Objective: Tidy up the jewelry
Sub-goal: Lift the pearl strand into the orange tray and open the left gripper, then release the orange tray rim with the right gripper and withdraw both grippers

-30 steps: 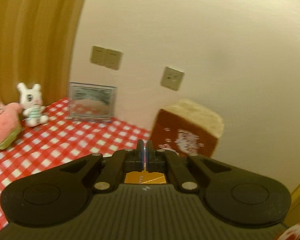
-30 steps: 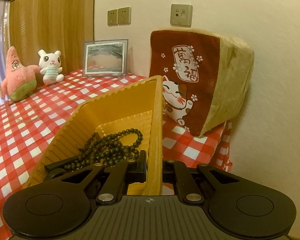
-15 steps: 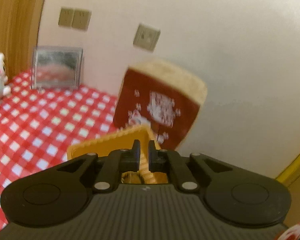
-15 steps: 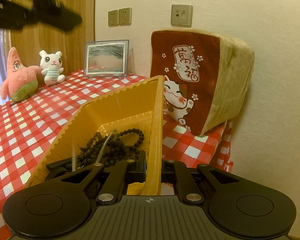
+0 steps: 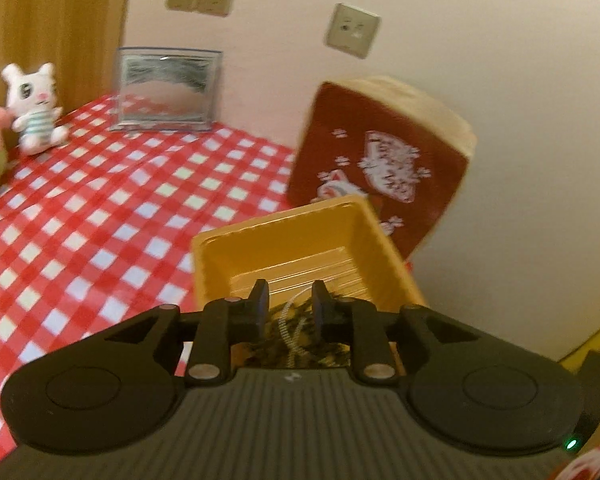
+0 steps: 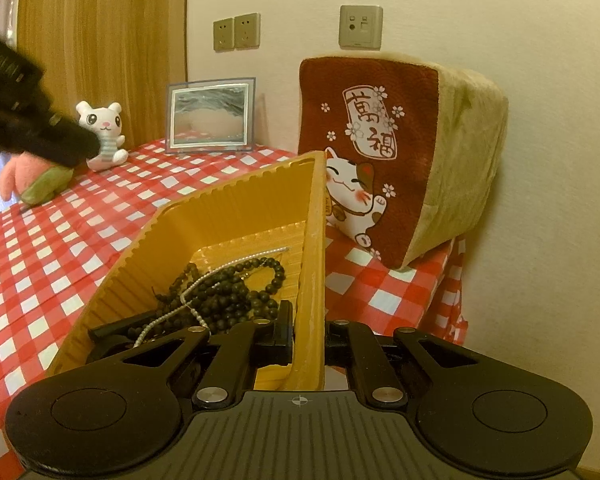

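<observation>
A yellow ribbed tray [image 6: 228,216] stands on the red checked tablecloth, and shows in the left wrist view [image 5: 292,240] too. Dark bead strands [image 6: 228,292] and a thin pale chain [image 6: 204,284] lie in it. My right gripper [image 6: 308,332] is shut on the tray's right wall, one finger inside and one outside. My left gripper [image 5: 287,304] hovers above the tray's near end, jaws a little apart and empty, with the pale chain [image 5: 290,328] and beads below them. The left gripper's body [image 6: 24,120] shows at the left of the right wrist view.
A red and tan cat cushion [image 6: 396,152] leans on the wall right behind the tray. A framed picture [image 6: 210,116], a white bunny toy [image 6: 104,136] and a pink plush [image 6: 24,176] stand at the table's back left. The table edge [image 6: 456,280] drops off at right.
My left gripper moved over the tray and opened, and the pale chain dropped onto the dark beads. The right gripper kept its hold on the tray wall.
</observation>
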The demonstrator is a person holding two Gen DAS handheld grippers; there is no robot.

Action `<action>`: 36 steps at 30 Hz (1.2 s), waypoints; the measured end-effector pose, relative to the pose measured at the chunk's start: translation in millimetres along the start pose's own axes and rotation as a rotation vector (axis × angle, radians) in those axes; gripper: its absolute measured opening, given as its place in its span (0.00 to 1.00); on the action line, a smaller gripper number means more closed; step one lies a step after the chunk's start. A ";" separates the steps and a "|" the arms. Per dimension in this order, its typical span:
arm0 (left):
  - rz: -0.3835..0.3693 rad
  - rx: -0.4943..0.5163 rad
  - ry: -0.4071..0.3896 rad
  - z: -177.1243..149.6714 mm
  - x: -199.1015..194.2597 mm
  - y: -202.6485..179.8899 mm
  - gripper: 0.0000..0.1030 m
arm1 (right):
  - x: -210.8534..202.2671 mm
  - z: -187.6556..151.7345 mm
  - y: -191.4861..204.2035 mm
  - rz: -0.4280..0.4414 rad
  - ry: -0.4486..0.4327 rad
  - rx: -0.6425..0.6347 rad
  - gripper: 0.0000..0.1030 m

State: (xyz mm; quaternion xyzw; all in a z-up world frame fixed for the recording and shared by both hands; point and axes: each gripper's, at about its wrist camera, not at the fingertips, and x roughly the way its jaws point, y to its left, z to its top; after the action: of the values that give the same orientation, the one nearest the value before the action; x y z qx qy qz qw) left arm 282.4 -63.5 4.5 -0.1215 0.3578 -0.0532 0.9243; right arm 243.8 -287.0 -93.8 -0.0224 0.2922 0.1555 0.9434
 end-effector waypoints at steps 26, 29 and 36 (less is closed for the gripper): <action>0.320 -0.202 0.023 -51.2 -41.3 98.1 0.25 | 60.6 22.7 28.0 0.102 -0.012 -0.032 0.07; 0.352 -0.228 0.026 -59.0 -48.9 102.7 0.25 | 70.3 23.2 34.4 0.139 -0.006 -0.044 0.07; 0.431 -0.266 0.025 -77.3 -65.5 100.8 0.31 | 87.0 22.3 33.2 0.218 0.019 -0.025 0.08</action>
State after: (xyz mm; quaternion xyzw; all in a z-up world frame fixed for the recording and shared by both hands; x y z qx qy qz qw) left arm 183.1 31.5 -34.8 -0.1622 0.3908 0.1912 0.8857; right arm 313.7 -228.1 -122.3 -0.0038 0.2999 0.2603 0.9177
